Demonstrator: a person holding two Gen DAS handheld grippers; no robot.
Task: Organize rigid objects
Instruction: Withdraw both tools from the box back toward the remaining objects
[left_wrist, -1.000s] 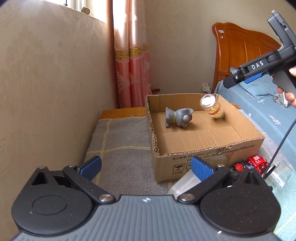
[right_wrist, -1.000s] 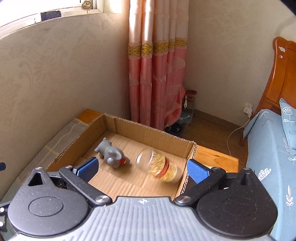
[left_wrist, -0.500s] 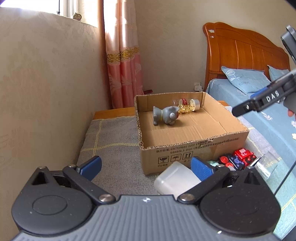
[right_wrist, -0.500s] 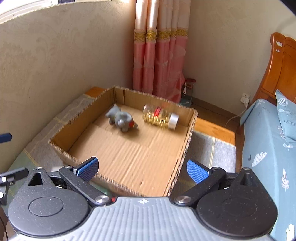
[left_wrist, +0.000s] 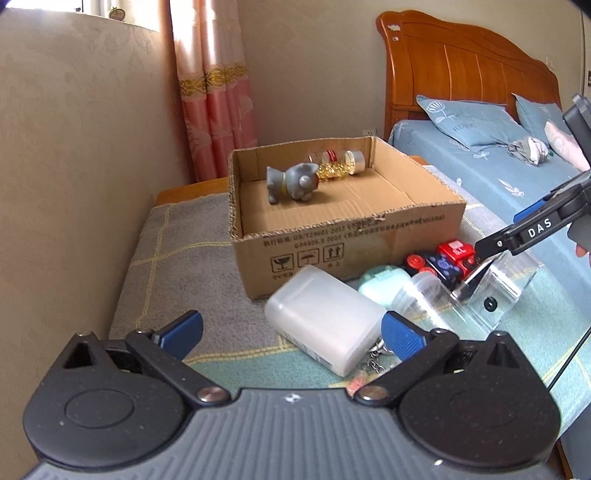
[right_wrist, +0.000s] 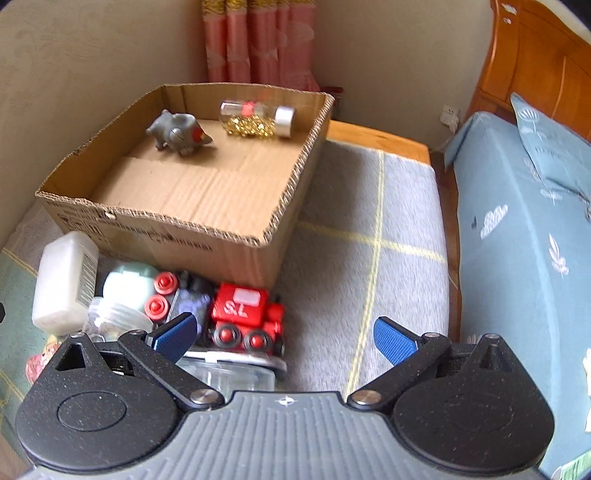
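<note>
An open cardboard box (left_wrist: 369, 236) (right_wrist: 280, 218) holds a grey toy elephant (left_wrist: 293, 181) (right_wrist: 179, 133) and a lying glass jar of gold beads (left_wrist: 338, 164) (right_wrist: 256, 118). In front of the box lie a white plastic bottle (left_wrist: 325, 319) (right_wrist: 64, 277), a mint round case (left_wrist: 384, 282) (right_wrist: 127, 282), a red and black toy train (left_wrist: 443, 258) (right_wrist: 240, 314) and a clear plastic container (left_wrist: 506, 284). My left gripper (left_wrist: 291, 330) is open, just before the white bottle. My right gripper (right_wrist: 282, 334) is open, low over the train; it also shows in the left wrist view (left_wrist: 532, 230).
The box and toys sit on a grey and green checked blanket (right_wrist: 365, 229). A beige wall (left_wrist: 74, 166) runs along the left. A bed with blue sheets (right_wrist: 524, 236) and a wooden headboard (left_wrist: 461, 70) lies to the right. Pink curtains (left_wrist: 214, 99) hang behind.
Both grippers have pulled back from the box toward the near pile. The jar, dropped in the box, rolled and came to rest at its back. The right gripper has come down over the train.
</note>
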